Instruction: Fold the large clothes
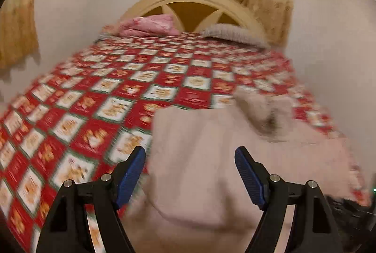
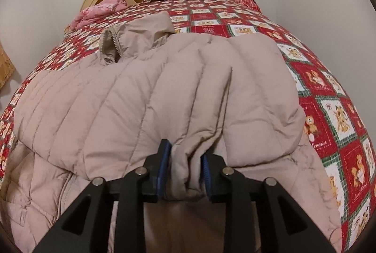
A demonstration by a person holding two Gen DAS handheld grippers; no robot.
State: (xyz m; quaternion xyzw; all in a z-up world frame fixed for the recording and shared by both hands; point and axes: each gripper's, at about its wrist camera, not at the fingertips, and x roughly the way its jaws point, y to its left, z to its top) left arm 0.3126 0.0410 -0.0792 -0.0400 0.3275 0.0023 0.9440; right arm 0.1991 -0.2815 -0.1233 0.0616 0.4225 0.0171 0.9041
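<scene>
Our right claw [image 2: 185,159] is clenched on a bunched fold of the beige puffer jacket [image 2: 150,93] — it lies at the bed's [image 2: 329,97] near edge. Our left claw [image 1: 189,154] gapes wide above the jacket, gripping nothing

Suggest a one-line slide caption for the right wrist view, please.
Right gripper clamps a fold of the beige puffer jacket spread on the red patchwork bedspread.

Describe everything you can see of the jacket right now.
The jacket is a pale beige quilted puffer, soft and padded, with stitched channels. It lies spread on the bedspread, partly folded over itself, collar and zipper toward the headboard. The right gripper is shut on a bunched fold at its near edge. The left gripper is open above it, in a blurred view.
</scene>
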